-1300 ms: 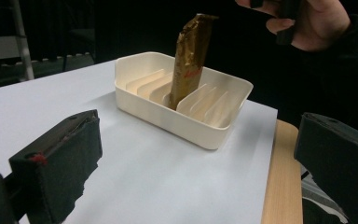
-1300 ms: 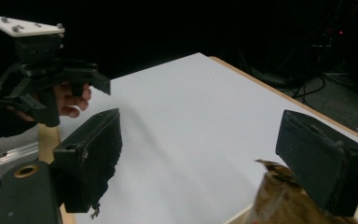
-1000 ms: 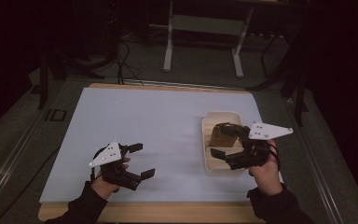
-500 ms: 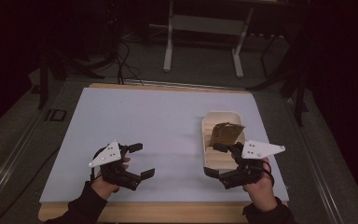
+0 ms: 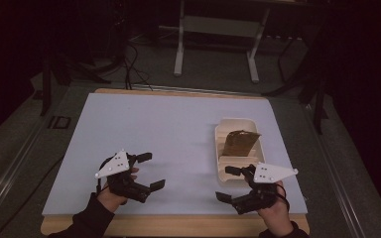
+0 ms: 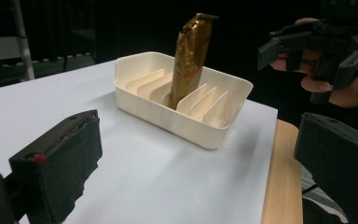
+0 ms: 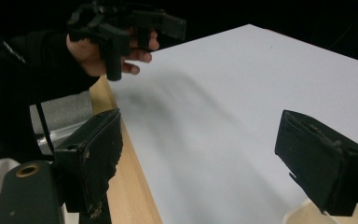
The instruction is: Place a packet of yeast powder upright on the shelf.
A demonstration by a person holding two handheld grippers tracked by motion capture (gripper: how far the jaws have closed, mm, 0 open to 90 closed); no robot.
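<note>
One gold-brown foil packet (image 6: pixel 189 58) is seen standing upright in the cream slotted tray (image 6: pixel 140 106), wedged between two of its inner dividers and leaning only slightly. In the high view the tray (image 5: pixel 221 171) is found on the right half of the white table sheet (image 5: pixel 168 134), with the packet (image 5: pixel 240 143) in its farther half.

Neither pair of tongs has hold of anything. The right gripper (image 5: pixel 230 184) is held at the near end of the tray, just beside it, its jaws spread wide with nothing between them; in the right gripper view bare sheet is seen between the two black jaws. The left gripper (image 5: pixel 149 171) is held well apart from the tray, over the left part of the sheet near the front edge, its jaws likewise wide apart and empty. In the left gripper view the right gripper (image 6: pixel 317 44) is seen raised beside the tray.

The placing of the packet into a slot is judged to be done: it stands unsupported and is touched by no jaw. No further packets are seen on the table, so little appears to be left beyond drawing the hands clear.
</note>
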